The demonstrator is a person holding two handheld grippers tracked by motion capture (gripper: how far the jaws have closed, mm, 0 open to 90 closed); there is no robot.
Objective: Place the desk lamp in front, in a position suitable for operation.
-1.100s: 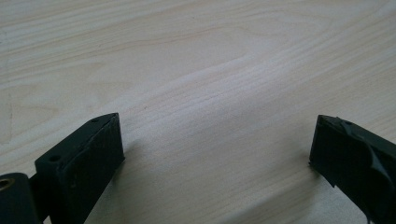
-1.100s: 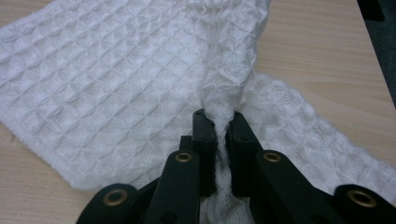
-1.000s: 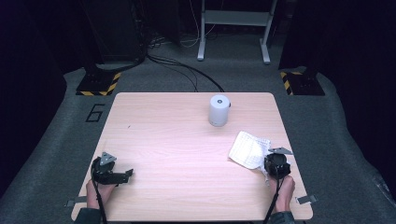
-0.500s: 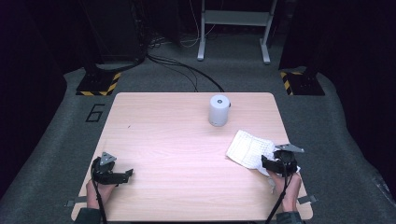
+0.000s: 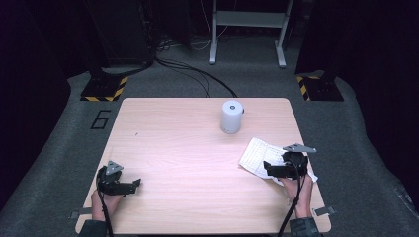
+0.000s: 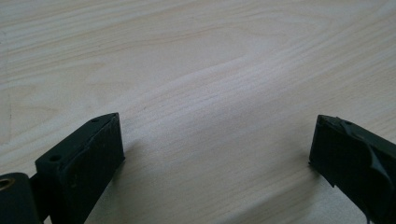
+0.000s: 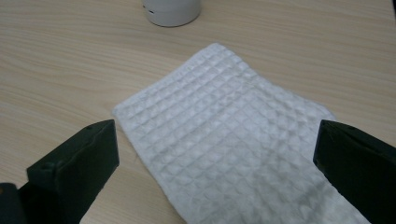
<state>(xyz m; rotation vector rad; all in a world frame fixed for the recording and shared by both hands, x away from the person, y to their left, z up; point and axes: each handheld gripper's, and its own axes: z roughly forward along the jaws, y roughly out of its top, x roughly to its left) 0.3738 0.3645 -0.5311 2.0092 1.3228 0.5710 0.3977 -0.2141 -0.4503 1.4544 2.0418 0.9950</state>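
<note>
- Right tongs (image 5: 269, 170) sit near the tabletop's (image 5: 188, 148) right edge, toward the near right corner, over the near end of a white waffle-textured cloth (image 5: 259, 155).
- Their 2 jaws have just been opening and now stand wide apart. In the right gripper view the cloth (image 7: 233, 140) lies flat on the wood between and beyond them, and neither jaw is pressing on it, so nothing's clamped.
- The cloth itself is spread out close to the right edge, turned at an angle so 1 corner points toward the far side of the tabletop. Looks like a single flat layer, no bunching that I can make out.
- A small white cylinder (image 5: 231, 116) stands upright farther back, right of the middle and nearer the far edge, well apart from the cloth. Its base peeks in at the top of the right gripper view (image 7: 172, 11).
- Left tongs (image 5: 133, 183) are down by the near left corner, resting low by the wood. Jaws are apart there too, with just bare wood grain between them in the left gripper view.
- Both of the person's hands come in over the near edge, 1 on each gripper.
</note>
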